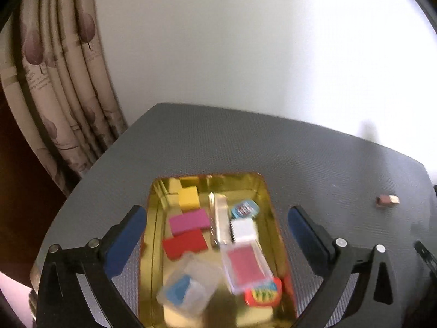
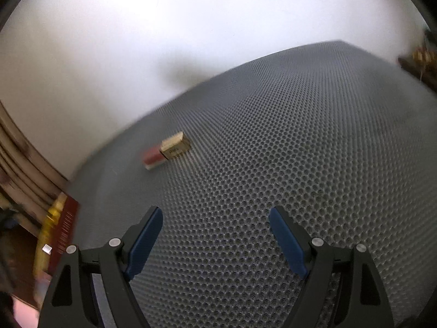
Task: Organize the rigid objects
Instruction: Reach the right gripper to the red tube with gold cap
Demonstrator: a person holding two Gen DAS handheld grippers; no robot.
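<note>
A gold metal tin (image 1: 269,199), rectangular with rounded corners and mirror-bright walls, is seen on a grey honeycomb-textured mat (image 1: 218,142), framed between the spread blue-padded fingers of the left gripper (image 1: 217,227), which is held above it with nothing pinched. Inside the tin, small rigid pieces are packed together: a yellow block (image 1: 188,198) at the far end, a pink block (image 1: 188,221) and a red block (image 1: 185,244) to the left, a clear plastic case with a blue insert (image 1: 185,289) nearest the camera, and a clear flat case with a red card inside (image 1: 245,268) to the right. A white cube (image 1: 244,228), a small blue-edged item (image 1: 244,209) and a red piece with coloured stripes (image 1: 263,291) are also seen; any printing on them is too blurred to be read.

Well apart to the right on the mat, a small eraser (image 2: 168,150), pinkish-red at one end and wrapped in a tan cardboard sleeve, is left lying alone. Dark lettering is carried on the sleeve but cannot be made out. The right gripper (image 2: 215,242) is held wide apart and empty over bare mat, the eraser lying farther off and to its left. A patterned cream curtain (image 1: 54,87) hangs in folds at the far left beside a plain white wall (image 1: 218,41).
</note>
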